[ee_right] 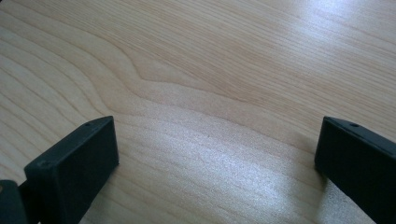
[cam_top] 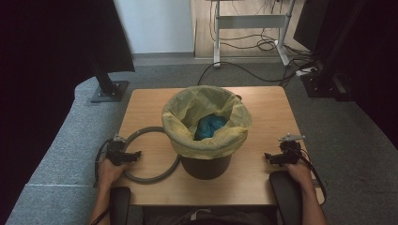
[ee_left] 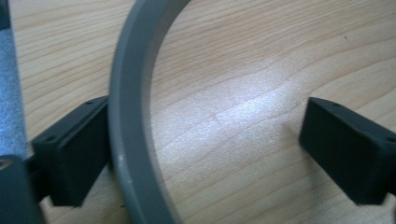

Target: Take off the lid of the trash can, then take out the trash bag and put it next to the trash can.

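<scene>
Grey ring (cam_top: 151, 157) is lying flat on the desk (cam_top: 150, 105), at about eight o'clock from the bin (cam_top: 206, 164), with its right arc running in against the bin's base. In the left gripper view the ring (ee_left: 133, 116) is curving up between the two black jaws, its outer edge lying right against the left-hand jaw while the right-hand jaw is standing well apart from it, with bare wood in between. The left gripper (cam_top: 127, 156) is sitting at the ring's nine o'clock edge with its jaws spread wide and pressing on nothing; the ring is resting loose on the desk.

The bin is standing upright near the middle of the desk, dark-walled, and a yellow bag (cam_top: 187, 133) is lining it, folded out and down over the rim. A blue crumpled thing (cam_top: 210, 126) is lying inside the bag.

At about three o'clock from the bin, the right gripper (cam_top: 277, 158) is resting low over the desk, well apart from the bin. In the right gripper view its jaws are also standing wide apart, with bare wood grain between them.

Both forearms are coming in from six o'clock. Beyond the desk at twelve o'clock, grey carpet (cam_top: 263, 77) is carrying loose black cables (cam_top: 244, 68).
</scene>
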`<state>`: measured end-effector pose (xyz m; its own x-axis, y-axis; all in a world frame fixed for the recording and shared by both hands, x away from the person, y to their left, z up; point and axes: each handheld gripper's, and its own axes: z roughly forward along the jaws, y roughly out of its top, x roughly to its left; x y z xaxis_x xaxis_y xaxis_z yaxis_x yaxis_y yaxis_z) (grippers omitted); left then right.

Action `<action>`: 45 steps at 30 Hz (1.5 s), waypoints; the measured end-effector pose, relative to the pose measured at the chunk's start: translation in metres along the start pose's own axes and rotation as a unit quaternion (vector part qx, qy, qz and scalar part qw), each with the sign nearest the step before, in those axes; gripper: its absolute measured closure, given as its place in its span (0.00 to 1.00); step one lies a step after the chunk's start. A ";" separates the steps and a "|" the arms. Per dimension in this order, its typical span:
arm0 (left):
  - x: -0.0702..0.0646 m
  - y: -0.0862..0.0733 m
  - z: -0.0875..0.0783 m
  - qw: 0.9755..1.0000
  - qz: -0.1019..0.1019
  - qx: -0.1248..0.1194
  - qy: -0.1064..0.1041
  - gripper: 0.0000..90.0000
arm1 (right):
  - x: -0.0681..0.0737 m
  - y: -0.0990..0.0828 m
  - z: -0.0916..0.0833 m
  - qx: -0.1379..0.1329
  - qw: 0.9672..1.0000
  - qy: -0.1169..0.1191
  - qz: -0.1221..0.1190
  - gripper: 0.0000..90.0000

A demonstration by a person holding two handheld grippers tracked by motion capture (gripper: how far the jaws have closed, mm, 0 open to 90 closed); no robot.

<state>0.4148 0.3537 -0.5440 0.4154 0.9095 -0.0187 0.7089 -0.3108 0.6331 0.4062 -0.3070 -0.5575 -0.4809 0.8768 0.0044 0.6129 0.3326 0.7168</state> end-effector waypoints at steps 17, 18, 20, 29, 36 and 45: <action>0.000 -0.003 0.000 1.000 0.003 -0.009 -0.002 0.00 | 0.002 -0.001 -0.001 -0.001 1.000 0.001 0.000 0.00; 0.000 -0.003 0.000 1.000 0.003 -0.008 -0.003 0.00 | 0.002 -0.001 -0.001 -0.001 1.000 0.001 0.000 0.00; 0.000 -0.003 0.000 1.000 0.003 -0.008 -0.003 0.00 | 0.003 -0.001 -0.001 -0.001 1.000 0.002 0.000 0.00; 0.000 0.004 -0.003 1.000 -0.009 0.020 -0.002 0.02 | 0.003 0.000 -0.001 0.005 1.000 0.009 -0.007 0.00; 0.003 0.007 -0.007 1.000 -0.018 0.020 -0.016 0.02 | 0.002 0.005 -0.007 0.001 1.000 0.016 -0.005 0.00; 0.005 0.016 -0.019 0.999 -0.011 0.019 -0.028 0.03 | 0.007 0.014 -0.015 -0.003 0.999 0.036 -0.017 0.00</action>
<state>0.4168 0.3583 -0.5195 0.4297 0.8998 -0.0755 0.7383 -0.3020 0.6030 0.4018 -0.3012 -0.5369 -0.5456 0.8375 0.0298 0.5912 0.3594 0.7220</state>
